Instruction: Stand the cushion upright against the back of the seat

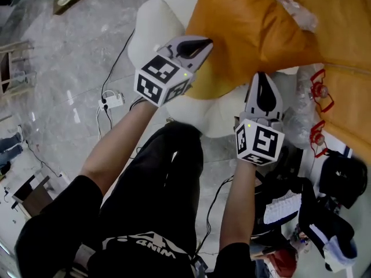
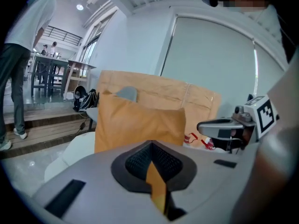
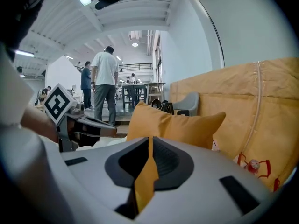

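Both grippers clamped on the orange cushion (image 1: 249, 33), each on its near edge.

Left gripper (image 1: 200, 45): jaws closed tight, with a fold of orange cloth pinched between the pads, plain in its own view (image 2: 152, 164). It holds the left corner.

Right gripper (image 1: 261, 77): jaws narrow, also with a strip of orange cloth nipped between them (image 3: 147, 164). It holds the right corner.

Cushion is held over the white seat (image 1: 156, 16). Seen from either gripper view it stands roughly upright, with its top edge raised. A larger orange-covered panel (image 3: 261, 106) stands behind it; contact between the two cannot be told.

Red clasps (image 1: 320, 91) lie beside the panel. A power strip (image 1: 113, 102) and its cable lie on the marble floor (image 1: 64, 68).
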The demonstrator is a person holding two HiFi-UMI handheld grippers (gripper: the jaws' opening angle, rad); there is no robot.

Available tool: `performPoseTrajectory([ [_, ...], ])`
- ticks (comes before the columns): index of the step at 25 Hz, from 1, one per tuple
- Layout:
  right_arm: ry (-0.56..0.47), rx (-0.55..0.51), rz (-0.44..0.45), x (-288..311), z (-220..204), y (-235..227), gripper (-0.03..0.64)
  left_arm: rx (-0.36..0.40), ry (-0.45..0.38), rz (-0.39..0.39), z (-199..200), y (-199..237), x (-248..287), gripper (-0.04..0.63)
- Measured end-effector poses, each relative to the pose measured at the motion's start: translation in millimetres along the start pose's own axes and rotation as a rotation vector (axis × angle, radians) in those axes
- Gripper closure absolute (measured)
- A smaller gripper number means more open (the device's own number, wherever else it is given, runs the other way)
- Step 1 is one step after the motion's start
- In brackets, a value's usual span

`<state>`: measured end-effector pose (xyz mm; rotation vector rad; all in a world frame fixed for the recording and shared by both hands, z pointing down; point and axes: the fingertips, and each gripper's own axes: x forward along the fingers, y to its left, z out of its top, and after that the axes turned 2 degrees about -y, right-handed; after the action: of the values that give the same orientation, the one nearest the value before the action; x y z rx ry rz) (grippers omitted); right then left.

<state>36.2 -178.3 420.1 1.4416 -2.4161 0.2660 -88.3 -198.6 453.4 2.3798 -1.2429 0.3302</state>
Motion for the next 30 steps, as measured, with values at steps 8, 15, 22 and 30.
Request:
performPoseTrajectory([
  [8, -0.044, 0.152, 0.042, -108, 72, 20, 0.584, 0.120, -0.059, -0.072, 77, -103, -93, 0.588],
  [15, -0.109, 0.179, 0.136, -211, 158, 55, 0.594, 0.209, -0.149, -0.083, 168, -187, -193, 0.588],
  [22, -0.163, 0.201, 0.159, -268, 193, 82, 0.594, 0.213, -0.193, -0.073, 188, -229, -246, 0.588],
  [30, -0.196, 0.183, 0.227, -271, 207, 106, 0.594, 0.191, -0.216, -0.083, 196, -248, -271, 0.588],
])
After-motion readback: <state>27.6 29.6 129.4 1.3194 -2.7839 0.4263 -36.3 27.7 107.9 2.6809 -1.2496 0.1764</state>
